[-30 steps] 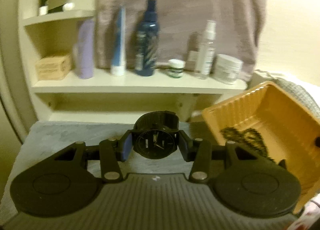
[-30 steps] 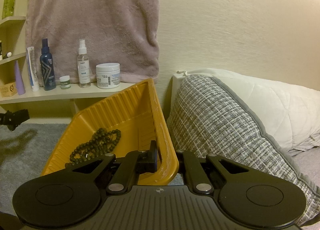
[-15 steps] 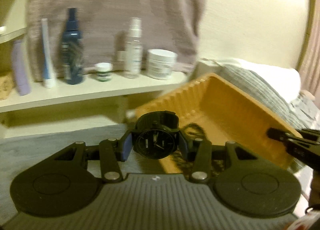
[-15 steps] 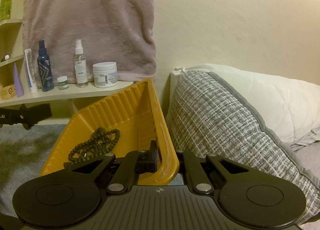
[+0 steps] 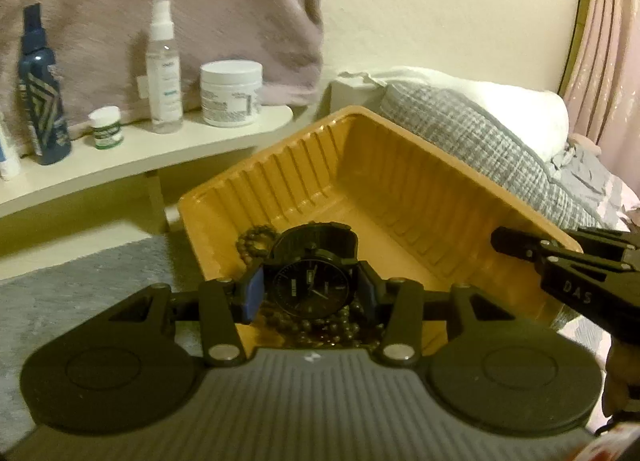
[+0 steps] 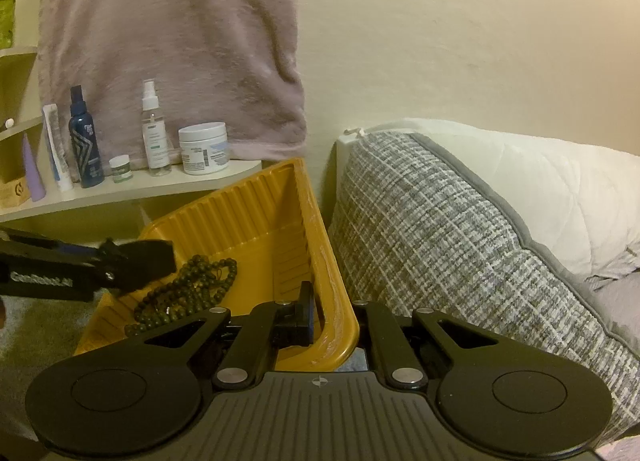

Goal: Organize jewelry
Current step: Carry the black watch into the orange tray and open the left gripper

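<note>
1. Over the yellow tray point(image 5: 404, 177), my left tool point(image 5: 310, 289) grips a black wristwatch point(image 5: 312, 281) by its case, dial facing me.
2. Below the watch, a dark bead necklace point(image 6: 188, 293) lies on the tray floor.
3. My right tool point(image 6: 332, 321) is clamped shut on the tray's near corner wall.
4. The tray sits tilted beside a grey woven pillow point(image 6: 440, 245).

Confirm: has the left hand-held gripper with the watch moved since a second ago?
Yes. In the right wrist view the left hand-held gripper has come in from the left edge, out over the yellow tray and bead necklace, with the watch clamped.
</note>
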The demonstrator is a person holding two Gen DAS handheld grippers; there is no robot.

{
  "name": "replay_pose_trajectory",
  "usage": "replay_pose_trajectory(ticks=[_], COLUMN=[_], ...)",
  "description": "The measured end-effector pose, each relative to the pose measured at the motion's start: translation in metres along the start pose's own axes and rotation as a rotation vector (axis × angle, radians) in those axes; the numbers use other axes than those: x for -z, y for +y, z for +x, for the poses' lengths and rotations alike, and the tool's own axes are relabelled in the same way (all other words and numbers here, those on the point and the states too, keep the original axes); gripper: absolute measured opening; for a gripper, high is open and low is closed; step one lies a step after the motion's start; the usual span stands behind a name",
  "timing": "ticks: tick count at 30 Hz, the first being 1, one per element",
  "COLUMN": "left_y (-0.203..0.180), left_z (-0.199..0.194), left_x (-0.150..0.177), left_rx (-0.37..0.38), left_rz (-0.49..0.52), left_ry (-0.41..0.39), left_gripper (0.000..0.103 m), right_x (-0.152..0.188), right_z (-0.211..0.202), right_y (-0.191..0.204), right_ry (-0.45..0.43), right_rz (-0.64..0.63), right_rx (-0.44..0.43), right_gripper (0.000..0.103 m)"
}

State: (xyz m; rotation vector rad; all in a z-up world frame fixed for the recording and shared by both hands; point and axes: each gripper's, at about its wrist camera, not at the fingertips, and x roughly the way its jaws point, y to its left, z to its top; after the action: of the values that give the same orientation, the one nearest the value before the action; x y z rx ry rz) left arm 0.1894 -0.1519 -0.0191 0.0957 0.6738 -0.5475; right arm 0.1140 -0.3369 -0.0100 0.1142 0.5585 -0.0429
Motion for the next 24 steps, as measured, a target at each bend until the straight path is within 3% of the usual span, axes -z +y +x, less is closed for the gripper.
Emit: replay_pose_trajectory(ticks=[13, 24], left_y=[-0.005, 0.004], left_z=[0.015, 0.004], left_x=[0.001, -0.003], left_rx=[0.003, -0.038], left_rz=[0.007, 0.013], left_ry=[0.035, -0.005], left_gripper=[0.044, 0.049], right_x=[0.002, 0.004], right_z=[0.001, 0.002], right_y=[-0.004, -0.006], right_ry=[0.003, 0.007], right_rz=[0.018, 0.028], right_rx=[-0.007, -0.006], right_gripper=[0.006, 0.006])
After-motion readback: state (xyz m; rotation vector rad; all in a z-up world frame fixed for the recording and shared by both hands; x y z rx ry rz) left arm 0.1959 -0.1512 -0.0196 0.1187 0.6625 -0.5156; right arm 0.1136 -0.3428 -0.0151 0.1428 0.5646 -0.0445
